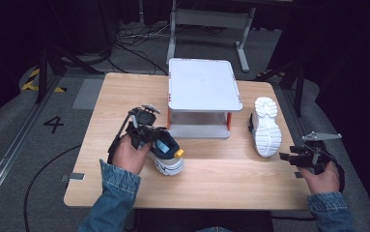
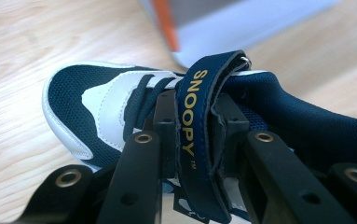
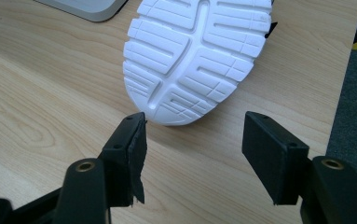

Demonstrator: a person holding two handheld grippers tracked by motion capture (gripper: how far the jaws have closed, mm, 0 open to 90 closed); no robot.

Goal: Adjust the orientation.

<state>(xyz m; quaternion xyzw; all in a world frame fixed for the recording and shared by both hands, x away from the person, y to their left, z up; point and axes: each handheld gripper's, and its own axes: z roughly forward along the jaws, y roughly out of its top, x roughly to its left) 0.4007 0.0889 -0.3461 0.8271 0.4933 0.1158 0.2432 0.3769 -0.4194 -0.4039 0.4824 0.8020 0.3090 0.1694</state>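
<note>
A navy and white child's shoe (image 1: 167, 158) with a yellow heel tab is at the table's front left. My left gripper (image 1: 152, 137) is over it, shut on its navy strap (image 2: 199, 84), which bears yellow lettering and runs up between the jaws. I cannot tell whether its sole touches the wood. The shoe's toe (image 2: 80, 100) points away from the left gripper (image 2: 197, 119). A second shoe (image 1: 266, 126) lies with its white sole (image 3: 197, 51) up at the right. My right gripper (image 1: 288, 157) stands open just short of it, its jaws (image 3: 195, 135) holding nothing.
A white two-level stand (image 1: 203, 84) with orange posts occupies the middle back of the wooden table (image 1: 221, 186). Its corner (image 3: 85, 9) is near the upturned shoe. The table's right edge is close beside my right hand. Cables and a metal frame lie on the floor behind.
</note>
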